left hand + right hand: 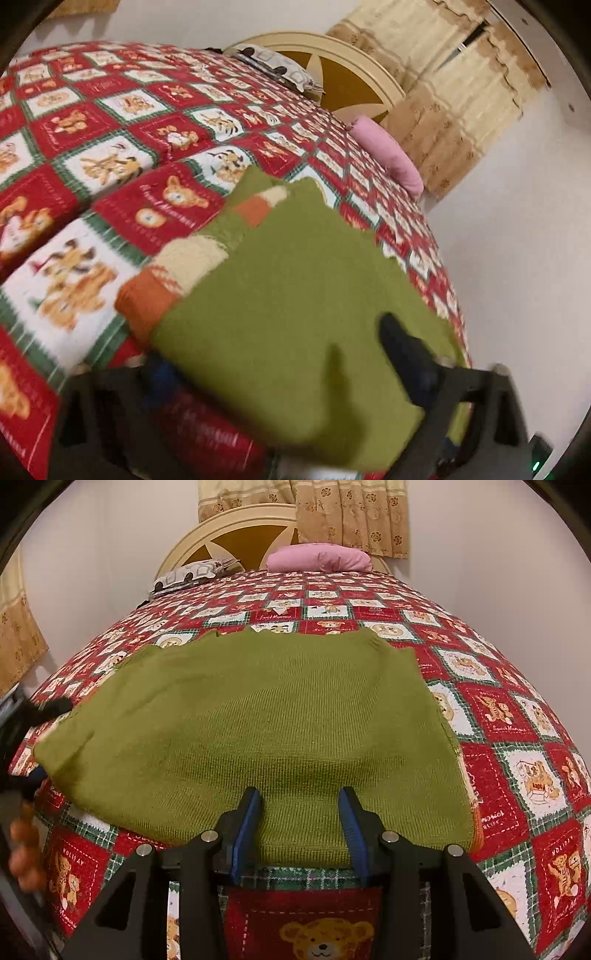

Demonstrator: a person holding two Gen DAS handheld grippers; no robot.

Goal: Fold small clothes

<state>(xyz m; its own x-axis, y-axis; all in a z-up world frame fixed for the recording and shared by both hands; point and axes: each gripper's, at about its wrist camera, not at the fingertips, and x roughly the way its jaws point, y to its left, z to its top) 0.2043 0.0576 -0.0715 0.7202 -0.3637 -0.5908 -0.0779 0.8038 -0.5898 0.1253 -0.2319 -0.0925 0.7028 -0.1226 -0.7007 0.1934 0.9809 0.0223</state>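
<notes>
A green knit sweater (258, 716) lies spread flat on the bed; the left wrist view shows its orange-and-cream striped sleeves (173, 273). My right gripper (299, 805) stands over the sweater's near edge. Its blue pads (247, 823) are well apart, the cloth between them is flat, and nothing is pinched. My left gripper (269, 339) is blurred at the sweater's left corner. One dark finger (399, 347) is above the cloth and the other is partly hidden under it, jaws wide. In the right wrist view that gripper (40, 742) straddles the same corner.
The red, white and green bear-print quilt (498, 709) covers the whole bed. A pink pillow (321, 557) and a patterned pillow (188, 574) lie by the cream headboard (236, 524). Curtains (351, 513) hang behind. A person's fingers (22, 845) show at the left edge.
</notes>
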